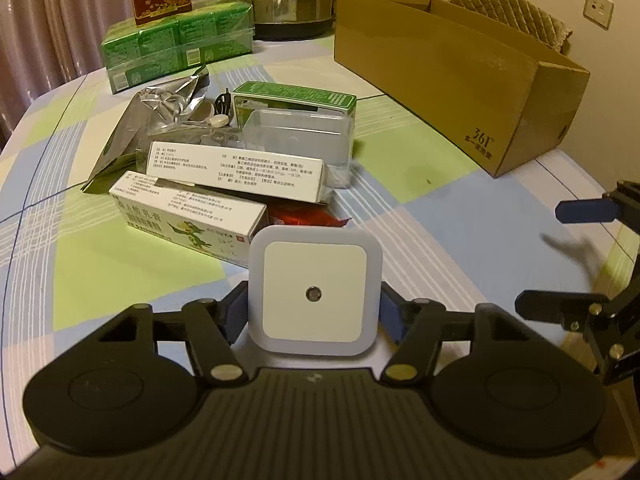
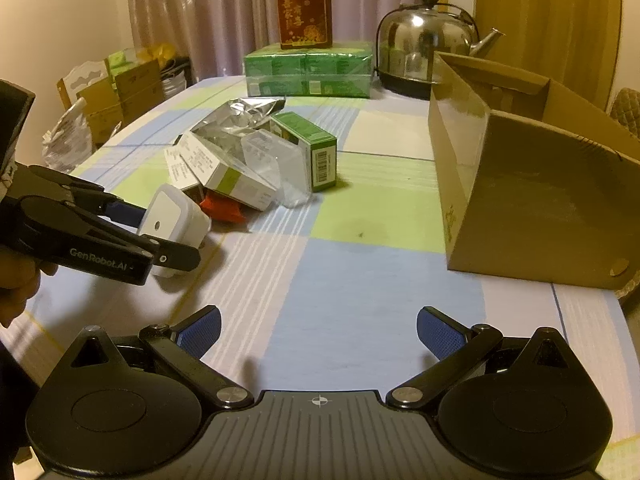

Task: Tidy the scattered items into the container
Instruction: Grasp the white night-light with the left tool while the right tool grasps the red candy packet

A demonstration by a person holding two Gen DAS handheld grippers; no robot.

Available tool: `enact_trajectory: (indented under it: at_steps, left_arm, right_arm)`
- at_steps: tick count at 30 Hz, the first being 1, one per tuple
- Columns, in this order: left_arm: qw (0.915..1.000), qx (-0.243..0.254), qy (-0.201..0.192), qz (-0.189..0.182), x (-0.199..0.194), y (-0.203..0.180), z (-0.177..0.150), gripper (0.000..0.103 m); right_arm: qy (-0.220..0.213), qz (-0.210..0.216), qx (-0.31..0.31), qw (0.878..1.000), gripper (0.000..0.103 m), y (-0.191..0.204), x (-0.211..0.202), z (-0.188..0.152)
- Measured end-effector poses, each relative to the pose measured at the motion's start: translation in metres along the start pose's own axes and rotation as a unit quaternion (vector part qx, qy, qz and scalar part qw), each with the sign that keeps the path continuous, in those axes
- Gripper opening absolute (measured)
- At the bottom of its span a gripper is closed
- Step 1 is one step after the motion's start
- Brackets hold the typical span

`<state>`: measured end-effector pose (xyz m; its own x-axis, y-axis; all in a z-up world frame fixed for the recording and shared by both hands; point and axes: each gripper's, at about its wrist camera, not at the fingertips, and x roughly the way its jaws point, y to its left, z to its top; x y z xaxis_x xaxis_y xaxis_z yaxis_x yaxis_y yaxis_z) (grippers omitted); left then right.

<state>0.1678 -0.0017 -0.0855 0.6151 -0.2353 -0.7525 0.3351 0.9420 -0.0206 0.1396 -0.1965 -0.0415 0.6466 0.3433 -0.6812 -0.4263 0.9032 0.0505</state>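
A white square night light [image 1: 315,292] stands on the checked tablecloth, and my left gripper [image 1: 315,305] is shut on it, one blue pad against each side. The right wrist view shows that night light [image 2: 172,216] at the near edge of the pile, inside the left gripper [image 2: 162,236]. The pile holds white medicine boxes [image 1: 192,216], a green box [image 1: 296,100], a clear plastic case [image 1: 300,136], a foil bag [image 1: 160,108] and a red wrapper [image 1: 304,214]. An open cardboard box [image 2: 540,200] lies to the right. My right gripper [image 2: 318,332] is open over bare cloth, holding nothing.
At the table's far end stand a steel kettle [image 2: 424,44], shrink-wrapped green packs [image 2: 308,70] and a red carton [image 2: 302,12] on top of them. Cartons and bags [image 2: 120,88] sit beyond the table's left edge. A padded chair [image 1: 512,12] is behind the cardboard box.
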Motion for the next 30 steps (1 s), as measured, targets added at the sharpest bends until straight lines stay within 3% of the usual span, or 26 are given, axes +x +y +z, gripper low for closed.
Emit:
enact_trajectory:
  at_steps: [13,18,20,30]
  left_arm:
    - [0.998,-0.042,-0.008,0.046,-0.035,0.037,-0.019,0.061]
    - [0.9965,-0.071,-0.015,0.041,-0.04,0.053,-0.027,0.061]
    - [0.9958,-0.082,-0.019,0.035,-0.041,0.056,-0.028,0.061]
    - [0.9941,-0.098,-0.036,0.028,-0.049,0.06,-0.028,0.064]
  right_arm:
    - [-0.016,0.062,-0.011,0.998,0.101,0.027,0.038,0.036]
    - [-0.02,0.086,-0.019,0.996,0.099,0.041,0.067,0.055]
    - [-0.016,0.099,-0.01,0.995,0.086,0.043,0.079,0.061]
    - [0.004,0.121,0.03,0.992,0.061,0.043,0.113,0.072]
